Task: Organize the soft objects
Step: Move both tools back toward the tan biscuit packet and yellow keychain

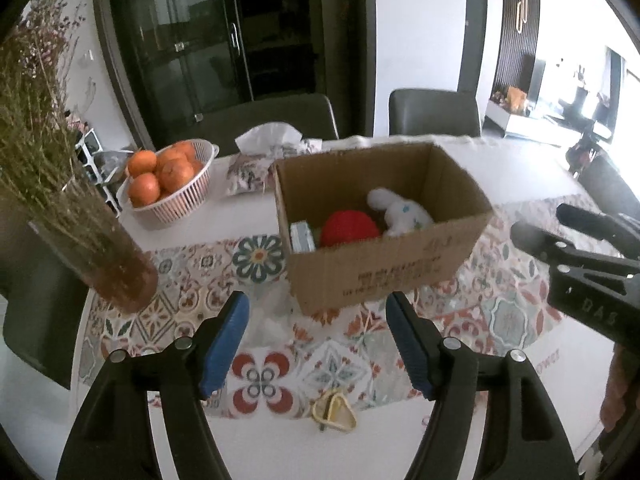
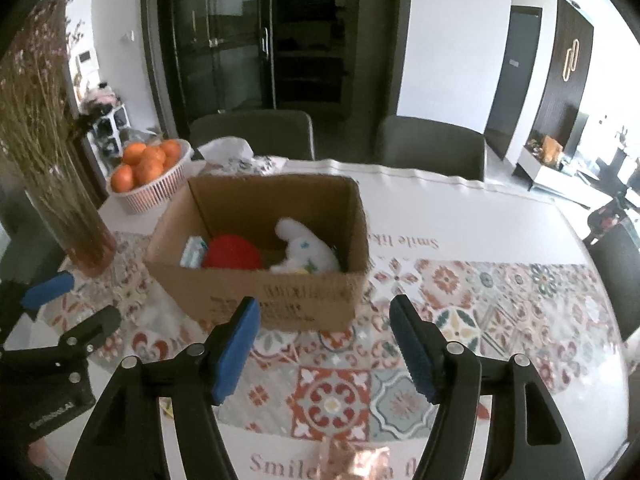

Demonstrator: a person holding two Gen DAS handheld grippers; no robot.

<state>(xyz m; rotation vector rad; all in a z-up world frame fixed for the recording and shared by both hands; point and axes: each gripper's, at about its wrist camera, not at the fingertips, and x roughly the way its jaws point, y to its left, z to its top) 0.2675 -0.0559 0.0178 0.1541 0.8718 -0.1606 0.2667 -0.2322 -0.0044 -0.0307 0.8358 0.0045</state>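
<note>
Spread blue fingers (image 1: 224, 340), cardboard box (image 1: 384, 272) holding white plush (image 1: 400, 210), red ball (image 1: 350, 228)

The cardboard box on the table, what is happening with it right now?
A person holds two grippers in front of the cardboard box. The left gripper and the right gripper are both open and hold nothing. A white plush toy, a red soft object and a small pack lie inside the box. A small yellowish item lies on the patterned tablecloth.
</note>
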